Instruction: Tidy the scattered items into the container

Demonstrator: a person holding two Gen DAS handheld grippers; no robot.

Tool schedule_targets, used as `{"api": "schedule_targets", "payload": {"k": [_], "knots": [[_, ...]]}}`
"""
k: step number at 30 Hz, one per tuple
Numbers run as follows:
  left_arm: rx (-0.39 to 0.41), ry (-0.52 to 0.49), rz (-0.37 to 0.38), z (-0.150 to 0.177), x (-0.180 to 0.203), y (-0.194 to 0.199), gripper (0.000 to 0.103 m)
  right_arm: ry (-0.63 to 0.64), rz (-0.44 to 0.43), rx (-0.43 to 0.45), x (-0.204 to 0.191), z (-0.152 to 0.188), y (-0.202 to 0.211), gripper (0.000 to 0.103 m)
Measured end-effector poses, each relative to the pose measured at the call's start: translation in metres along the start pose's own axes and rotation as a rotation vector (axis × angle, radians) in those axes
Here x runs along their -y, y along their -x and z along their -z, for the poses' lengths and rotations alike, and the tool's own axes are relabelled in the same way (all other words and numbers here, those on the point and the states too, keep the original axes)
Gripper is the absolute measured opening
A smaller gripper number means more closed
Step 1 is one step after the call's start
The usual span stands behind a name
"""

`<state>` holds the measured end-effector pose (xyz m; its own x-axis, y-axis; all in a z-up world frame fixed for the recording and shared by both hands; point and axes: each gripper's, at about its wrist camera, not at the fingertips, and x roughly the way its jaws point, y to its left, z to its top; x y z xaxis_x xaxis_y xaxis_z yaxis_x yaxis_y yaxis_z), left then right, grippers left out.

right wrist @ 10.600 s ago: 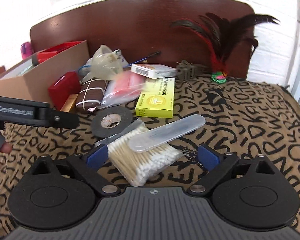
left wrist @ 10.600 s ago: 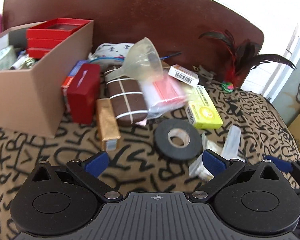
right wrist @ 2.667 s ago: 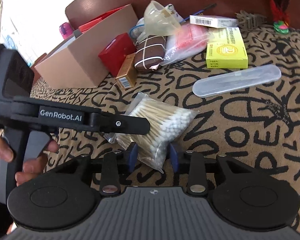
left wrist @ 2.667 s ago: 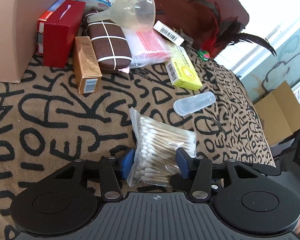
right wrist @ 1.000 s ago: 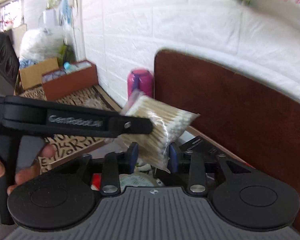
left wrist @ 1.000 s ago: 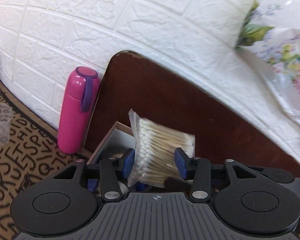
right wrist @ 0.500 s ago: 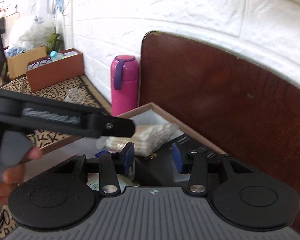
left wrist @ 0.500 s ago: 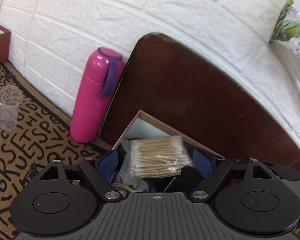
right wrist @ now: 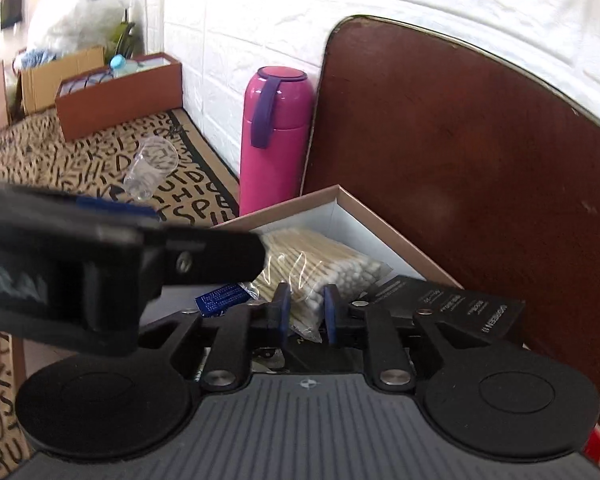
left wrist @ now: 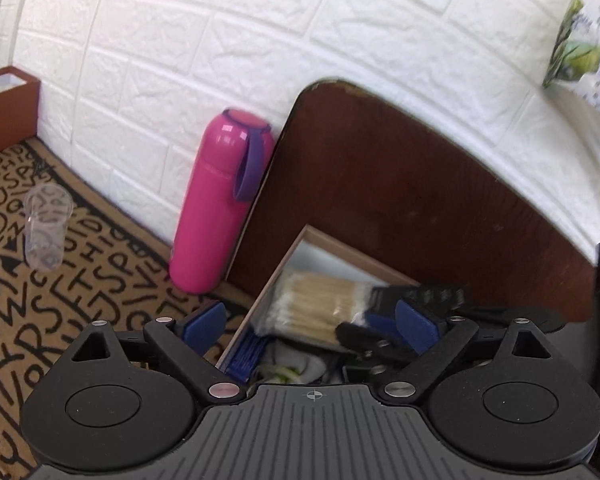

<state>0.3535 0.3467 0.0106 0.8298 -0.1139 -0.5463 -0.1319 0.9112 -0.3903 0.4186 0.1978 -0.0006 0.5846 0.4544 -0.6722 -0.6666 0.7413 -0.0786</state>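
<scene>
My left fingers (left wrist: 310,322) have just spread wide; my right fingers (right wrist: 304,308) have just closed, pinching the cotton swab bag (right wrist: 320,266) between them inside the box (right wrist: 380,222); I should nudge it flat before letting go.

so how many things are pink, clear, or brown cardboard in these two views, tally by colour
pink: 1, the flask
clear: 2, the plastic cup and the cotton swab bag
brown cardboard: 3, the near container box and two far boxes
total: 6

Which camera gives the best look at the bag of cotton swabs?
The right wrist view: the bag of cotton swabs lies sharp and close inside the box. In the left wrist view it is blurred and partly hidden behind the other tool.
</scene>
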Motion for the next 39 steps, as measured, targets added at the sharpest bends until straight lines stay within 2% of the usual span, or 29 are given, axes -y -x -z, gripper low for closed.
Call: {"api": "schedule_targets", "payload": {"k": [2, 3, 5, 7, 12, 18, 22, 25, 31, 39], "knots": [[-0.007, 0.002, -0.006, 0.003, -0.001, 0.0, 0.098, -0.031, -0.009, 0.015, 0.007, 0.003, 0.009, 0.047], [-0.006, 0.005, -0.009, 0.004, 0.0, 0.003, 0.098, -0.036, 0.001, 0.036, 0.008, 0.005, 0.016, 0.051], [-0.002, 0.005, -0.008, 0.006, 0.003, 0.011, 0.101, -0.033, 0.02, 0.077, 0.01, 0.008, 0.031, 0.073], [0.016, -0.002, -0.023, 0.007, 0.008, 0.023, 0.103, -0.035, 0.06, 0.11, 0.011, 0.009, 0.048, 0.086], [0.043, -0.078, -0.056, 0.018, 0.035, 0.063, 0.103, -0.035, 0.074, 0.137, 0.009, 0.02, 0.099, 0.1], [0.083, -0.212, -0.098, 0.055, 0.081, 0.115, 0.103, 0.05, 0.086, 0.152, -0.014, 0.061, 0.162, 0.102], [0.071, -0.293, -0.117, 0.084, 0.107, 0.14, 0.103, 0.061, 0.067, 0.144, -0.03, 0.095, 0.194, 0.102], [0.049, -0.324, -0.142, 0.107, 0.123, 0.152, 0.103, 0.043, 0.052, 0.125, -0.037, 0.121, 0.214, 0.102], [0.053, -0.346, -0.15, 0.146, 0.149, 0.175, 0.103, -0.027, 0.109, 0.056, -0.04, 0.163, 0.237, 0.102], [0.026, -0.368, -0.151, 0.181, 0.174, 0.195, 0.103, -0.191, 0.091, 0.051, -0.027, 0.206, 0.272, 0.102]]}}
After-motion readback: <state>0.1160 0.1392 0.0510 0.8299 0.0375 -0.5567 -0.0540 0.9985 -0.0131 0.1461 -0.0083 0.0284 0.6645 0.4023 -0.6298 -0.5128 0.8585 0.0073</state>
